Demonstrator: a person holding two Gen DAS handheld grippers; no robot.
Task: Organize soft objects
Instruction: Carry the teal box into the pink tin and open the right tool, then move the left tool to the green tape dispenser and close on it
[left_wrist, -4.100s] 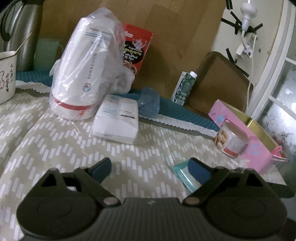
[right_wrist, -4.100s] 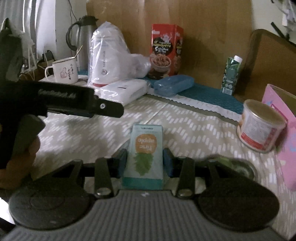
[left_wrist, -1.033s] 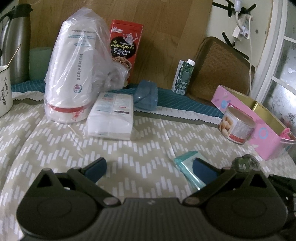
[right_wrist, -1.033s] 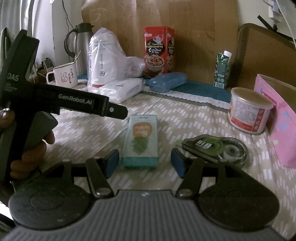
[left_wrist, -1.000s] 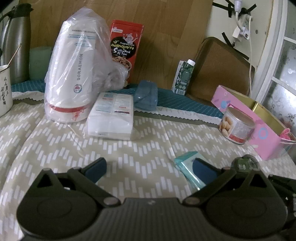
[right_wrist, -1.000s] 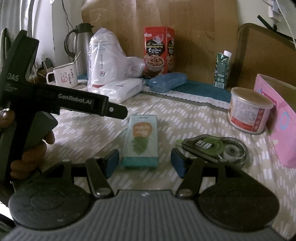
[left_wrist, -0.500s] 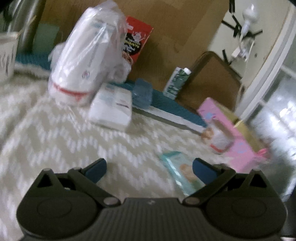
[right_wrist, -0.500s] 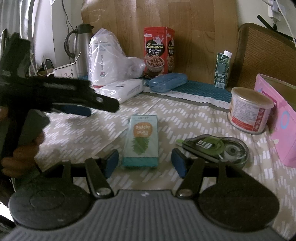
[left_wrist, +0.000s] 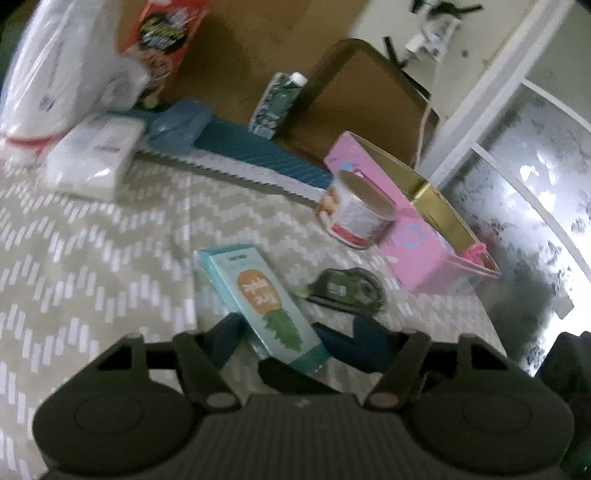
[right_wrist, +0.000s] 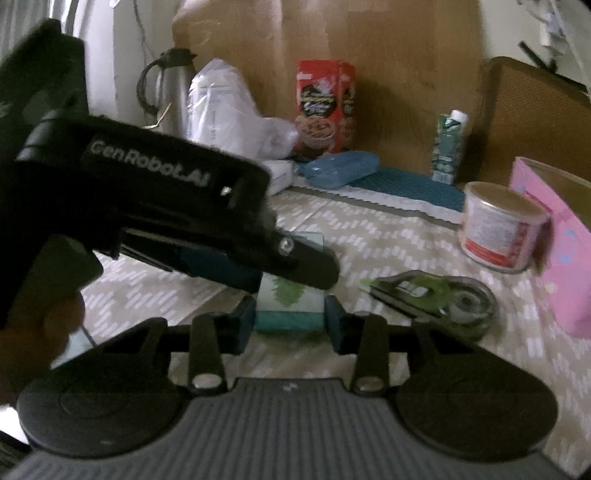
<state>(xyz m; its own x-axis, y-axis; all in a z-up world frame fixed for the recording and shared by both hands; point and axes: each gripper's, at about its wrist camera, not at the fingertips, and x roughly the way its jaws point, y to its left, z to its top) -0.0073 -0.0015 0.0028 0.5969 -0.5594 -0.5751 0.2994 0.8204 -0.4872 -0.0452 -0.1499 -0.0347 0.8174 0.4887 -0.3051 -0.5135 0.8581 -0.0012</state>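
A teal tissue packet with an orange apple print lies flat on the patterned tablecloth. My left gripper straddles its near end, jaws closing, and a thin gap still shows beside the left pad. In the right wrist view the same packet sits between the blue pads of my right gripper. Those jaws are closing and both pads meet its sides. The left gripper, held in a hand, reaches in from the left over the packet's middle and hides most of it.
A green tape dispenser lies just right of the packet. Beyond it are a can and an open pink box. A white tissue pack, a blue case, a carton and bagged cups stand at the back.
My left gripper swung right and tipped down onto the teal packet, its jaws narrowing from wide open. The right gripper stayed in place and its jaws closed in on the packet's near end.
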